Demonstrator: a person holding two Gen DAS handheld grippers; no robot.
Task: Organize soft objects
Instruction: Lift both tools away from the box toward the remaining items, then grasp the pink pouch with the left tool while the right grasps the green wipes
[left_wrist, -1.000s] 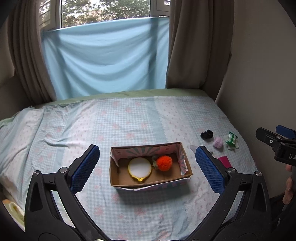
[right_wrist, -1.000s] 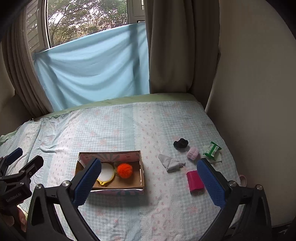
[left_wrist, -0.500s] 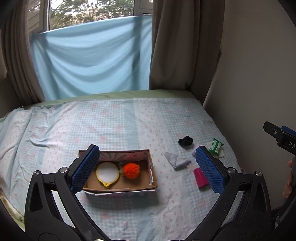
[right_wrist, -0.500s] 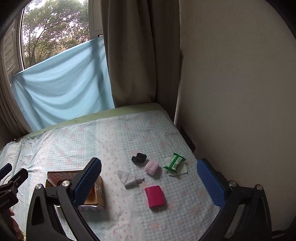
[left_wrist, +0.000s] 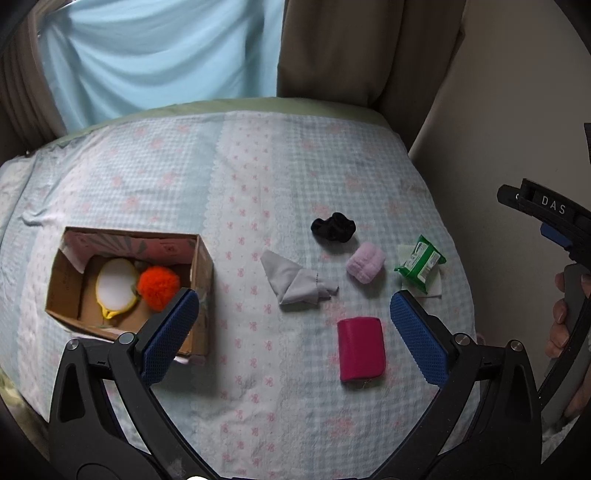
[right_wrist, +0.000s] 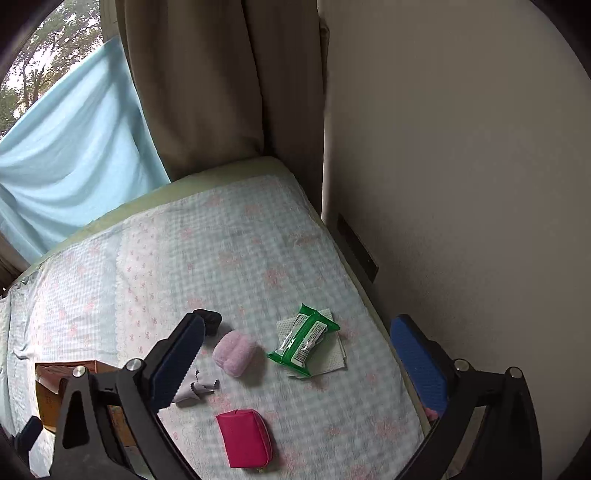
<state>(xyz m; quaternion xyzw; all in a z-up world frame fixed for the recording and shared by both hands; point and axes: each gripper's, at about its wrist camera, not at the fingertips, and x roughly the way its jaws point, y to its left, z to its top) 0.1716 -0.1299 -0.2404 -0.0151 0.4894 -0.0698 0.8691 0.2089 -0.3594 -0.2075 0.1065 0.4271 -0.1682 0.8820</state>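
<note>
On the checked bedsheet lie a grey folded cloth (left_wrist: 297, 280), a black scrunchie (left_wrist: 333, 228), a pale pink fluffy piece (left_wrist: 365, 263), a green wipes pack (left_wrist: 420, 259) and a magenta pouch (left_wrist: 361, 349). A cardboard box (left_wrist: 201, 266) at the left holds an orange pom-pom (left_wrist: 159, 282) and a yellow-rimmed white puff (left_wrist: 116, 282). My left gripper (left_wrist: 293, 334) is open and empty above the pouch and cloth. My right gripper (right_wrist: 295, 363) is open and empty above the pink piece (right_wrist: 234, 352), wipes pack (right_wrist: 304, 343) and pouch (right_wrist: 243, 437).
The bed's right edge runs along a beige wall (right_wrist: 461, 184). Brown curtains (left_wrist: 347, 48) and a light blue sheet (left_wrist: 159, 51) hang at the head of the bed. The right gripper's handle and a hand (left_wrist: 561, 314) show at the left wrist view's right edge.
Both grippers have swung right and moved lower and closer to the bed. The loose items now fill the middle of both views and the box has slid to the left. Both stay open.
</note>
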